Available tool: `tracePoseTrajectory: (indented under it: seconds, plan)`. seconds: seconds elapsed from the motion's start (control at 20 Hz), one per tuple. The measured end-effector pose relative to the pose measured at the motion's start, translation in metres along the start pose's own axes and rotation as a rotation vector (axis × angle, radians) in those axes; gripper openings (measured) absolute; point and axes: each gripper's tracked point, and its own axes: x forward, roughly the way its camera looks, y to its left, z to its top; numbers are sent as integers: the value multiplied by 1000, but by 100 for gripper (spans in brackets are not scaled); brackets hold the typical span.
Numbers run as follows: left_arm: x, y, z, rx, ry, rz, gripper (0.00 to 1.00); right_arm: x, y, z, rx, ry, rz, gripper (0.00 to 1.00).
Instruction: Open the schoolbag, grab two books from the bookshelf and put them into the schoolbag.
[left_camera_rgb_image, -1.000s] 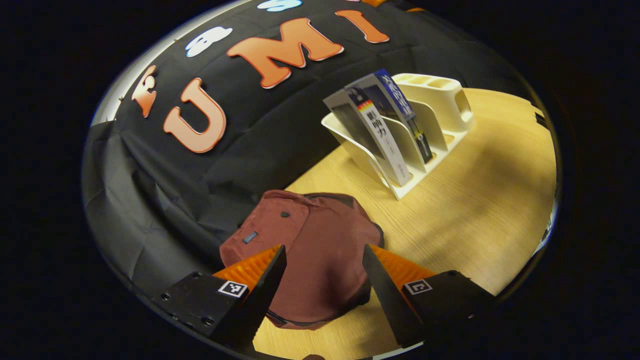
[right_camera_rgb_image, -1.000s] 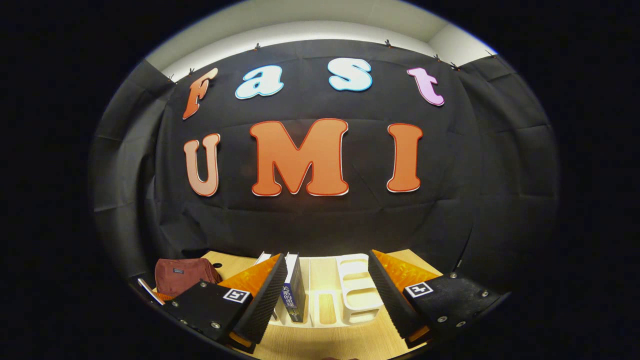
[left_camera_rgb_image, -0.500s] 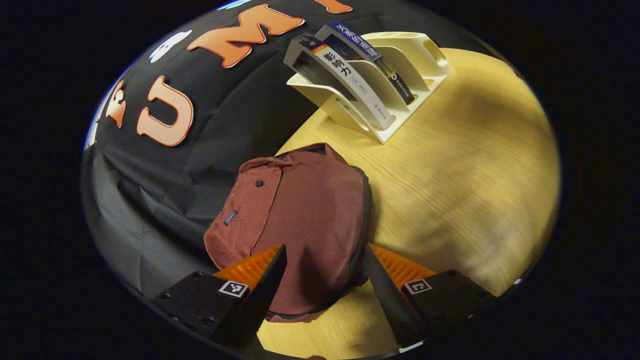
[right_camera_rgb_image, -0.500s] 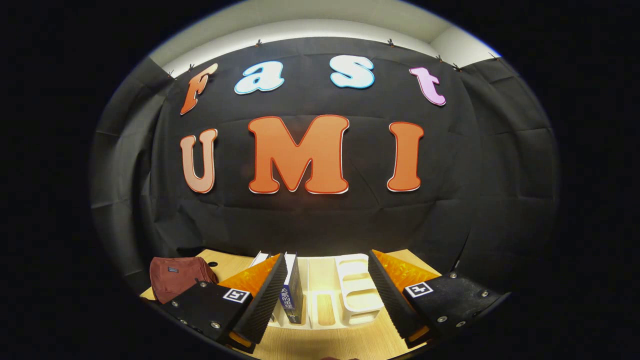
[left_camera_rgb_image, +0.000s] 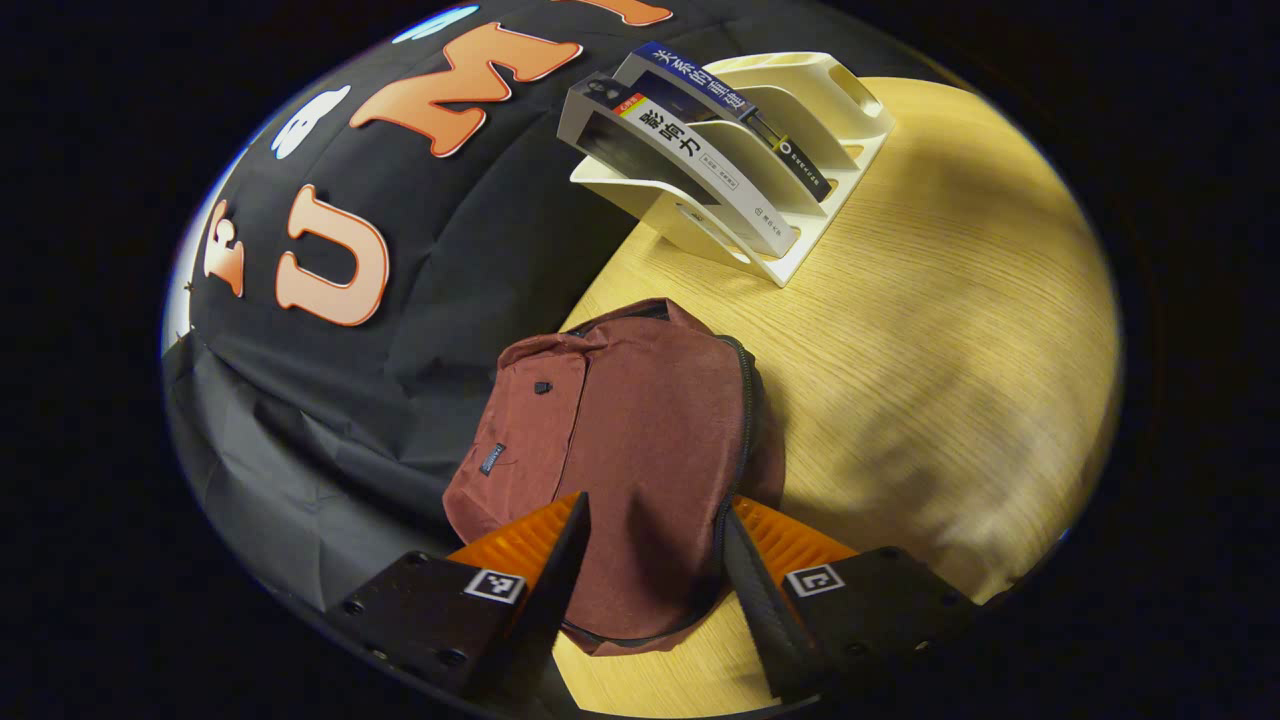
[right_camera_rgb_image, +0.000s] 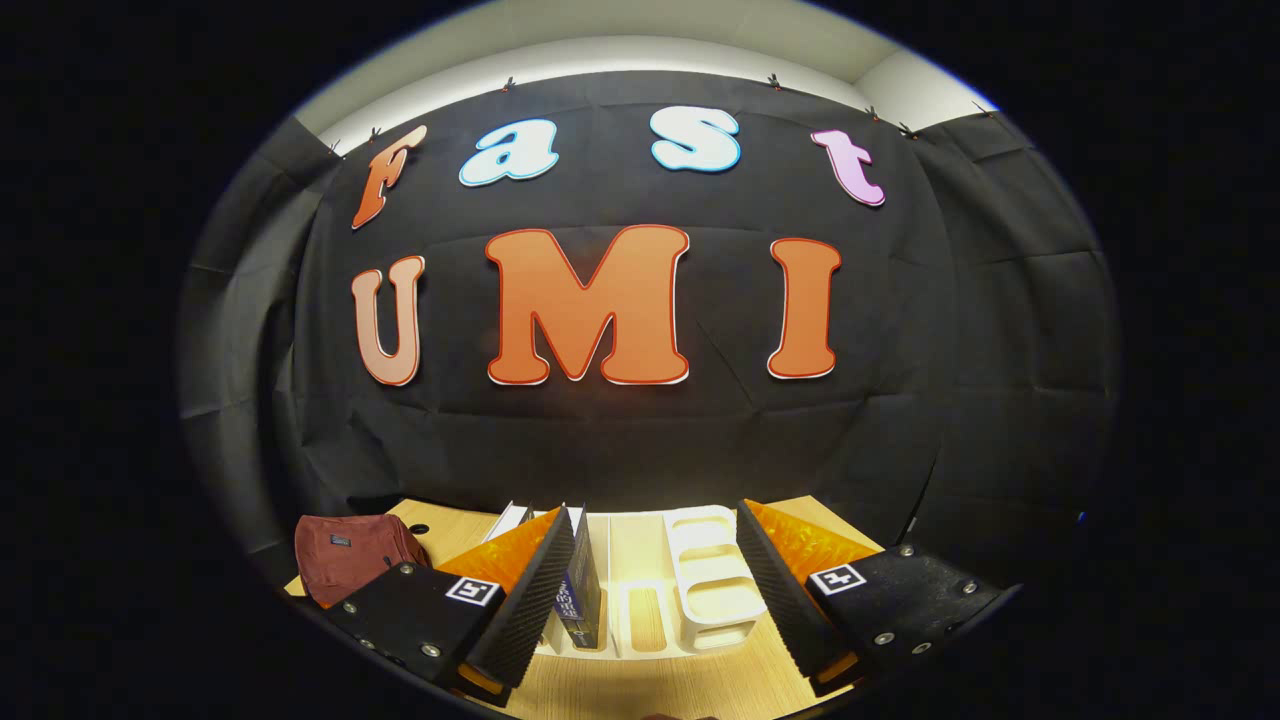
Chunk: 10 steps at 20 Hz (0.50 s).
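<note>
Left gripper view: step in hand looks like opening the schoolbag (left_camera_rgb_image: 620, 450), not yet done. The bag lies flat on the wooden table (left_camera_rgb_image: 930, 380), centre to lower centre of the frame, maroon, zipper line running down its right edge, apparently zipped all round. Nothing can be seen inside it. The left gripper (left_camera_rgb_image: 655, 570) sits at the bottom of the frame, its fingers spread apart, straddling the bag's near end; whether they touch the cloth I cannot tell, but they are not clamped on it. Next move, my guess: find the zipper pull on that right edge, pinch it, drag it along the seam. The pull is too small to pick out here. The bookshelf (left_camera_rgb_image: 800, 130) is at upper centre-right: a cream rack with slanted slots, well apart from the bag. Two books (left_camera_rgb_image: 700, 150) lean in its left slots, spines outward; the right-hand slots look vacant.

Right gripper view: the right gripper (right_camera_rgb_image: 655, 590) is at bottom centre, released, fingers wide, holding nothing. The rack (right_camera_rgb_image: 710, 585) lies just beyond and between the fingers; a dark book (right_camera_rgb_image: 578, 590) stands in a left slot, partly behind the left finger. Middle and right slots are bare. The bag (right_camera_rgb_image: 345, 555) is at lower left, closed. This gripper seems parked for the book grab once the bag is open.
</note>
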Motion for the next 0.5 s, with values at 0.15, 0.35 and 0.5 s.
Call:
tracePoseTrajectory:
  seconds: [0.15, 0.35, 0.5]
  plan:
    - [5, -10, -4, 21, 48, -62, 58, 3, 9, -4, 2, 16, 22, 97]
    - [-2, 4, 7, -53, 52, -126, 22, 5, 25, -5, -30, 37, 68, 96]
    - [-11, 28, 23, -109, 47, -182, 9, 11, 38, -8, -36, 65, 102, 96]
